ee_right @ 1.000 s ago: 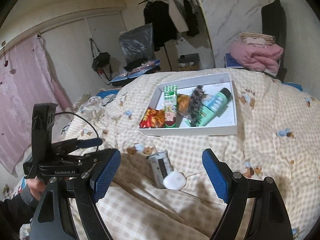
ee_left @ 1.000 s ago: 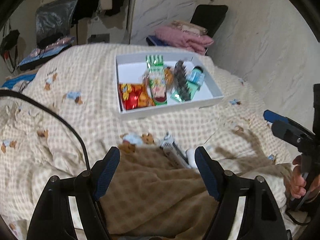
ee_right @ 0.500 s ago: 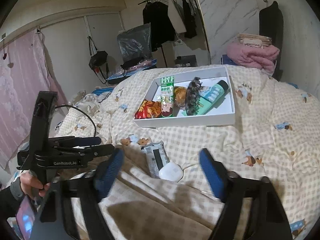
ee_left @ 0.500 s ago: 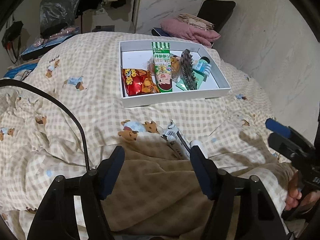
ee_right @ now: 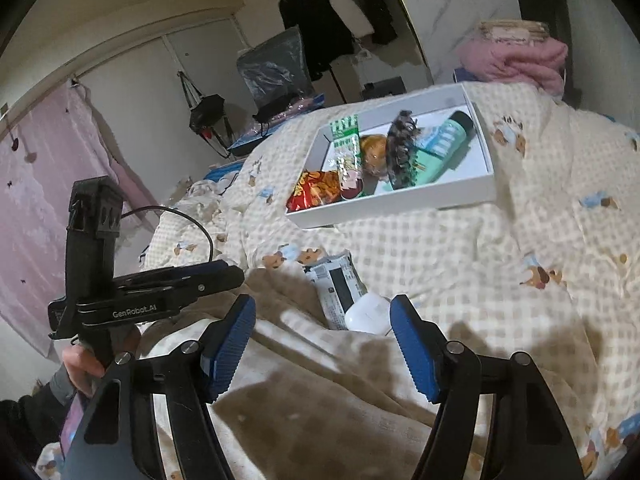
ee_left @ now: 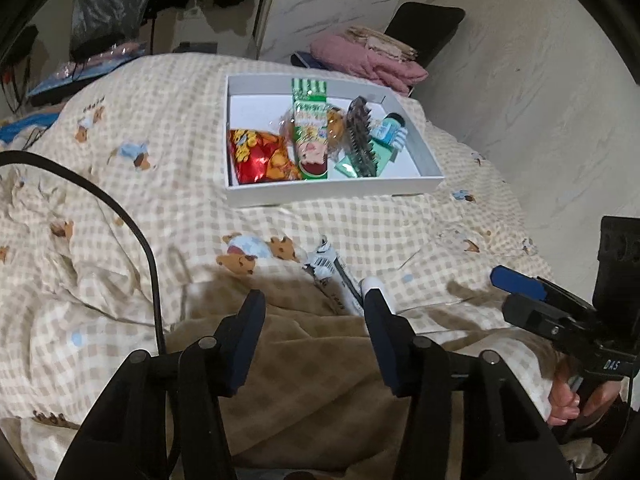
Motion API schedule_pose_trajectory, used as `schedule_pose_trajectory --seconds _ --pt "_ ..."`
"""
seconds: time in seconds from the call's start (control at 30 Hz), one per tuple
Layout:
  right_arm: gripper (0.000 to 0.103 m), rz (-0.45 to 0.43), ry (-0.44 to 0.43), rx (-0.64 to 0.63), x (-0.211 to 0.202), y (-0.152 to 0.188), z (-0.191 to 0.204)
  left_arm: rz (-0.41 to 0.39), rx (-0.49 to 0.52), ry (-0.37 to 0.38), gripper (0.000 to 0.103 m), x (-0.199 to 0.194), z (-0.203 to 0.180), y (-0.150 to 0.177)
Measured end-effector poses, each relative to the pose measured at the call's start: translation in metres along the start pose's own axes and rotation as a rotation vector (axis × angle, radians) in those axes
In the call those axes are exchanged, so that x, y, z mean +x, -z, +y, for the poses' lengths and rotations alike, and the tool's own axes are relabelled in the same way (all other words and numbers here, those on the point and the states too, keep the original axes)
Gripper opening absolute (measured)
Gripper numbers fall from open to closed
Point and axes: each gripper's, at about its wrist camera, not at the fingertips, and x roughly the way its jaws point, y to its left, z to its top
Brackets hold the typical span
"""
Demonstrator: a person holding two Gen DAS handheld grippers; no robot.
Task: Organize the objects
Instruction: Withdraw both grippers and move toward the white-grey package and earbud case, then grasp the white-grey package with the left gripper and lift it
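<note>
While both empty claws narrow, left claw (ee_left: 314,310) over brown fabric (ee_left: 304,364), a quilt fold (ee_right: 320,332) half-hides the silver packet (ee_right: 336,284).

White tray (ee_left: 336,194) holding snack packets, silver packet (ee_right: 338,286) and white case (ee_right: 366,314) touching on quilt

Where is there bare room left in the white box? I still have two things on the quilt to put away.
The white box is bare along its far-left part, behind the red snack bag and left of the green packet, and in its near-right corner beside the hair brush. The middle is crowded.
</note>
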Motion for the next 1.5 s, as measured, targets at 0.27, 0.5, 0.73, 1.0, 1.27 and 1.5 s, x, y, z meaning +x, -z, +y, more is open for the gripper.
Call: schedule_pose_trajectory --seconds 0.27,0.5,0.73,1.0,1.27,1.5 --pt "0.071 0.025 0.003 0.019 0.005 0.002 -0.004 0.048 -0.003 -0.031 0.017 0.005 0.002 -0.006" --pt "0.071 0.033 -0.006 0.042 0.009 0.003 -0.008 0.127 0.019 -0.012 0.017 0.009 -0.001 -0.035" --pt "0.071 0.025 -0.011 0.045 0.009 0.003 -0.008 0.272 0.037 0.001 0.057 0.052 -0.019 -0.064" --pt "0.071 0.030 -0.030 0.080 0.013 0.004 -0.017 0.401 0.041 -0.012 0.058 0.096 -0.031 -0.063" --pt "0.071 0.042 -0.052 0.108 0.017 0.004 -0.023 0.348 0.125 -0.050 0.049 0.090 -0.038 -0.064" --pt "0.071 0.040 -0.054 0.112 0.017 0.004 -0.023 0.466 0.061 -0.027 0.013 0.110 -0.034 -0.063"
